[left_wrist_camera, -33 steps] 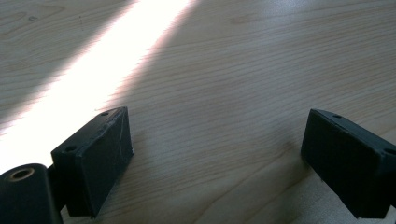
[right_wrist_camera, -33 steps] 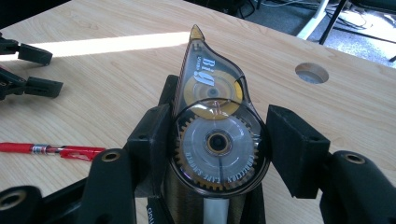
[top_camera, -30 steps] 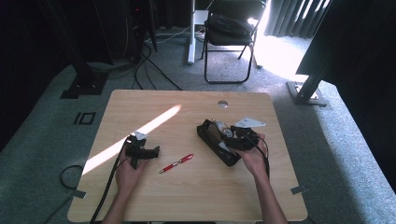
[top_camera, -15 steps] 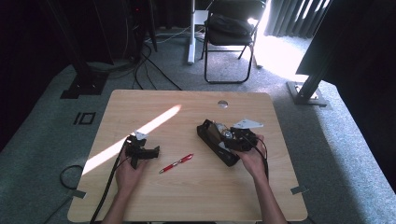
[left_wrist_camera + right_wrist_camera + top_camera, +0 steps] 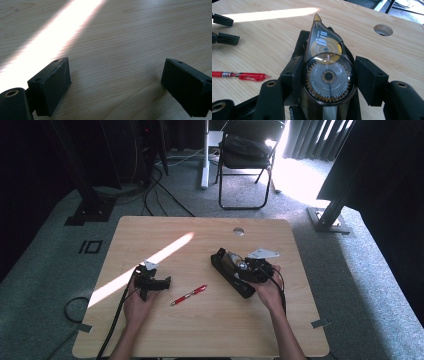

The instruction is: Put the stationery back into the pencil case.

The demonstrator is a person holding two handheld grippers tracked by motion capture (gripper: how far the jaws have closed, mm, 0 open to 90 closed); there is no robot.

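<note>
Nothing has moved since the earlier frame. Your right hand-held gripper (image 5: 328, 75) clasps a correction tape dispenser (image 5: 327, 72) over a black case (image 5: 231, 272) on the counter (image 5: 210, 325); your left hand-held gripper (image 5: 116, 82) rests open. Its rounded shell could slip, rolling toward the red pen (image 5: 188, 295).

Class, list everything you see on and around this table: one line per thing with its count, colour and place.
Clear teardrop-shaped correction tape dispenser: one, smoky clear with yellow reel, between the right claw's pads, above a black case.
Black oblong case: one, black, table right of centre.
Red plastic pen: one, red, table centre.
Light wooden table: one, pale wood, round hole near far edge.
Black folding chair: one, black, floor beyond table.
Left claw: one, black, open, table left.
Right claw: one, black, closed on the dispenser.
</note>
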